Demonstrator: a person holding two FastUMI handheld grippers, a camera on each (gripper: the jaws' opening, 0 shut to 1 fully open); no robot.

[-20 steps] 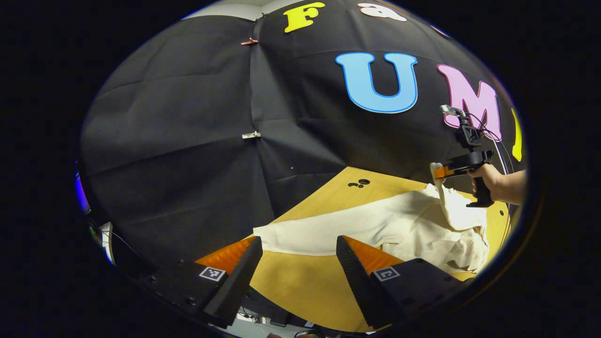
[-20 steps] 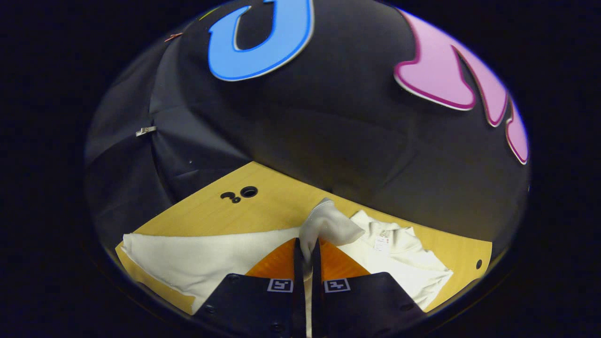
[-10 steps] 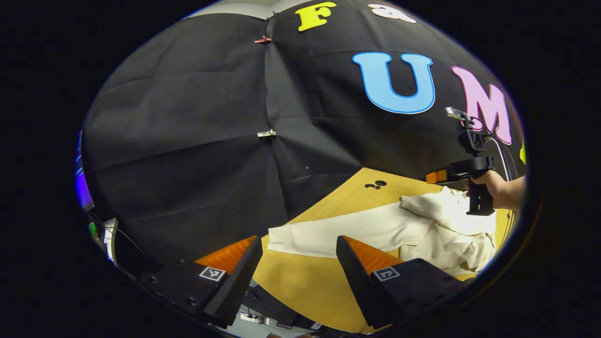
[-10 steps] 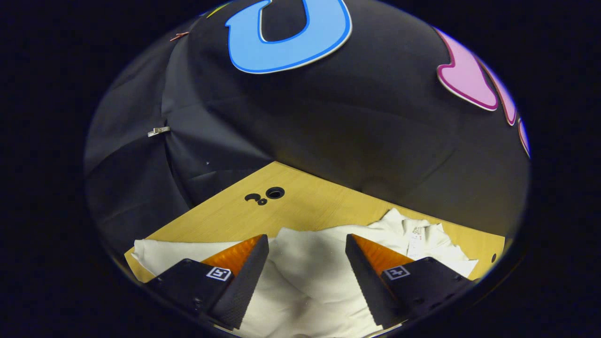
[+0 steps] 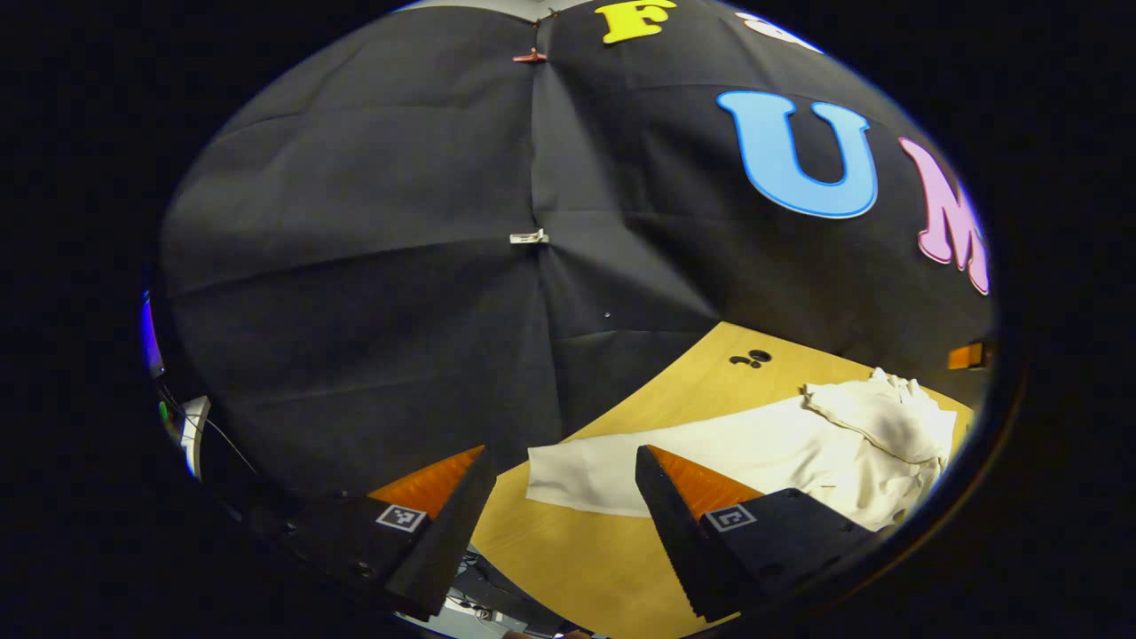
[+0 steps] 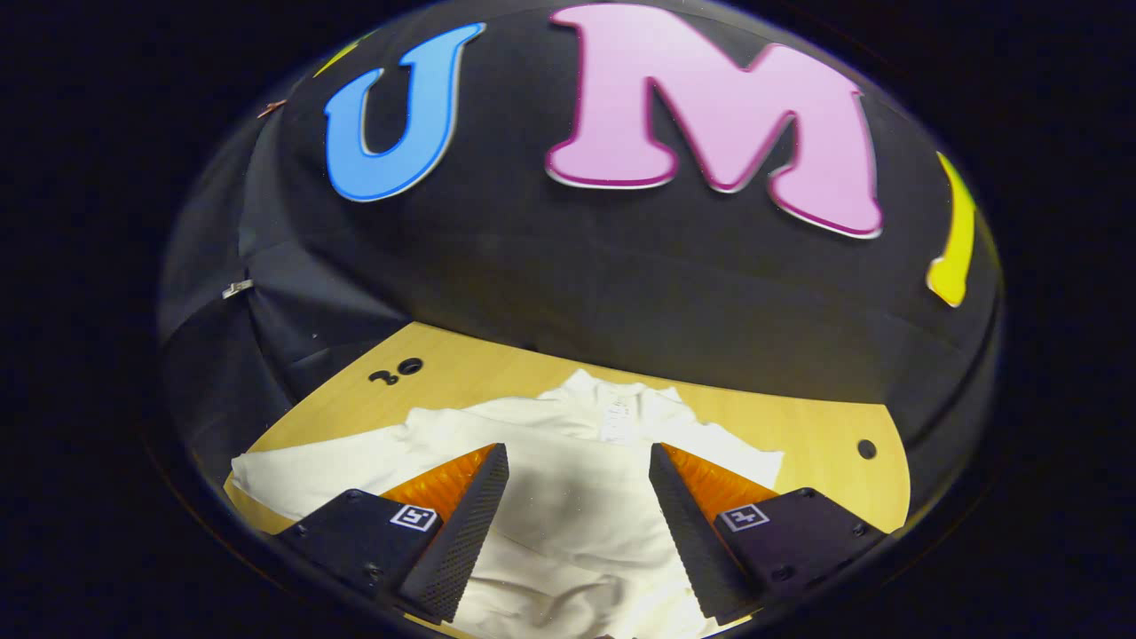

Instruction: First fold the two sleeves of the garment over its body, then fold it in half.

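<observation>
A cream-white long-sleeved cloth garment (image 6: 568, 497) lies on the light wooden worktop (image 6: 799, 426). In the right gripper view its collar with a small white label (image 6: 614, 417) sits at 12 o'clock, toward the black cloth booth wall (image 6: 621, 275), so the body's long axis runs from the camera toward that wall, neck end far. One sleeve (image 6: 311, 466) stretches flat toward 9 o'clock, its long axis crosswise to the body. The other sleeve appears laid over the chest, in soft creases. The right claw (image 6: 577, 532) hangs above the garment's middle, fingers spread wide, gripping nothing.

In the left gripper view the outstretched sleeve (image 5: 674, 453) runs from the bunched body (image 5: 879, 426) at 3 o'clock toward the centre, cuff end pointing at the left claw (image 5: 559, 532). That claw is wide apart and empty, hovering over the bare worktop (image 5: 568, 550) just short of the cuff. Two small dark holes (image 5: 751, 358) mark the worktop near the wall, beyond the sleeve
</observation>
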